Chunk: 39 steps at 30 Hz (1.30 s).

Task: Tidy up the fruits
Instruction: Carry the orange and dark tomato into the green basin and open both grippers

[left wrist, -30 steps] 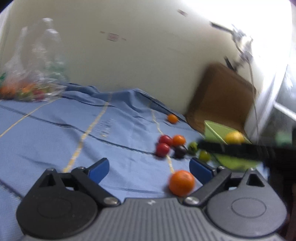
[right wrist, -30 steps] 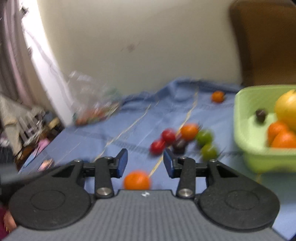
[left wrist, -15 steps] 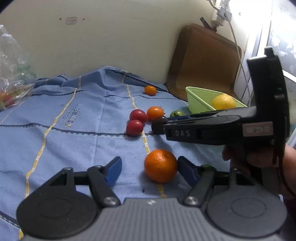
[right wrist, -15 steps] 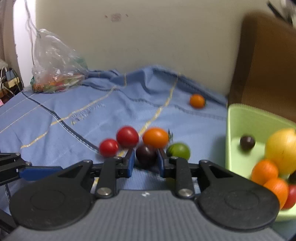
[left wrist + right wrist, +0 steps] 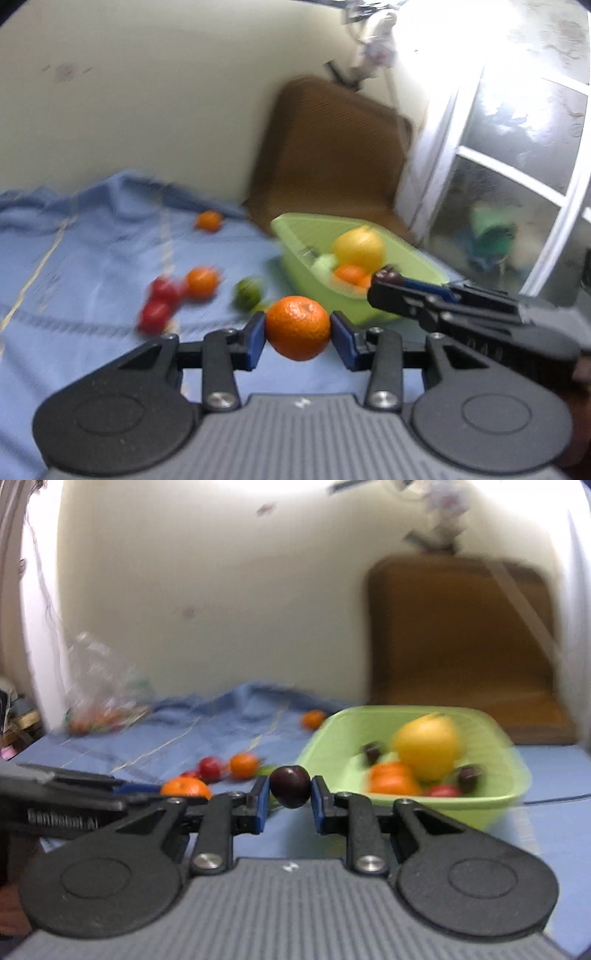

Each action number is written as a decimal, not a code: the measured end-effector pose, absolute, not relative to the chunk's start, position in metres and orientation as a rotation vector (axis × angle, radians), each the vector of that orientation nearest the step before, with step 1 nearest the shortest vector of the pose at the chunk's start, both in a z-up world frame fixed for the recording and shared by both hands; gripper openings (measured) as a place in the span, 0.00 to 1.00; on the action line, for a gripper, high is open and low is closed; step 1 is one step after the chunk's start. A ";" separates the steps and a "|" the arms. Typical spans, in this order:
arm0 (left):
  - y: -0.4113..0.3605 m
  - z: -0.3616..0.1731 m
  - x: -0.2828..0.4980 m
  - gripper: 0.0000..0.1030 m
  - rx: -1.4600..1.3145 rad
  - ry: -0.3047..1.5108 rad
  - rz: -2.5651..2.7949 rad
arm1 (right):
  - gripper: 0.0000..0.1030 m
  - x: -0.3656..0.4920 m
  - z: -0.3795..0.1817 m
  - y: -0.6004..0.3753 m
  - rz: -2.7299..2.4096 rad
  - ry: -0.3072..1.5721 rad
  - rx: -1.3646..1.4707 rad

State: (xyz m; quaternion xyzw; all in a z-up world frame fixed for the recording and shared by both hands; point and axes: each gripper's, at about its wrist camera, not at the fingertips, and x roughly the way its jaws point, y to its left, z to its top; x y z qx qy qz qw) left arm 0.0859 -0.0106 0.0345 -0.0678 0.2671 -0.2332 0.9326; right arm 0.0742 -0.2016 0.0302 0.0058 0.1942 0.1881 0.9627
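My left gripper (image 5: 298, 334) has its jaws closing, and the blue pads press both sides of an orange (image 5: 297, 317) held above the blue cloth (image 5: 92, 258). My right gripper (image 5: 290, 795) is shut on a dark plum (image 5: 290, 784), just in front of the green basket (image 5: 406, 710). In the left wrist view the right gripper's tip with the plum (image 5: 387, 275) hovers at the basket's near rim (image 5: 424, 266). The basket holds a yellow fruit (image 5: 424, 746), oranges and dark plums. Two red fruits (image 5: 155, 314), an orange one (image 5: 201, 282) and a green one (image 5: 248, 293) lie on the cloth.
A small orange fruit (image 5: 208, 220) lies far back on the cloth near the wall. A brown cushion (image 5: 332, 147) leans in the corner behind the basket. A clear bag of fruit (image 5: 99, 701) sits at the far left. A window (image 5: 517, 147) is at the right.
Both grippers went from open to closed, the left on the orange and the right on the dark plum. Both fruits left the cloth and moved right toward the basket.
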 end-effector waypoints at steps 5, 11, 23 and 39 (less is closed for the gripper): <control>-0.063 0.046 0.116 0.37 -0.084 0.529 -0.521 | 0.26 0.078 0.042 -0.235 0.283 0.329 0.010; -0.102 0.035 0.149 0.38 -0.050 0.572 -0.482 | 0.28 0.101 0.029 -0.255 0.179 0.346 0.002; -0.058 0.053 0.133 0.60 -0.096 0.466 -0.371 | 0.46 0.098 0.023 -0.268 0.156 0.307 0.062; 0.081 0.023 0.121 0.56 -0.221 0.559 -0.167 | 0.30 0.083 0.012 -0.147 0.491 0.461 -0.136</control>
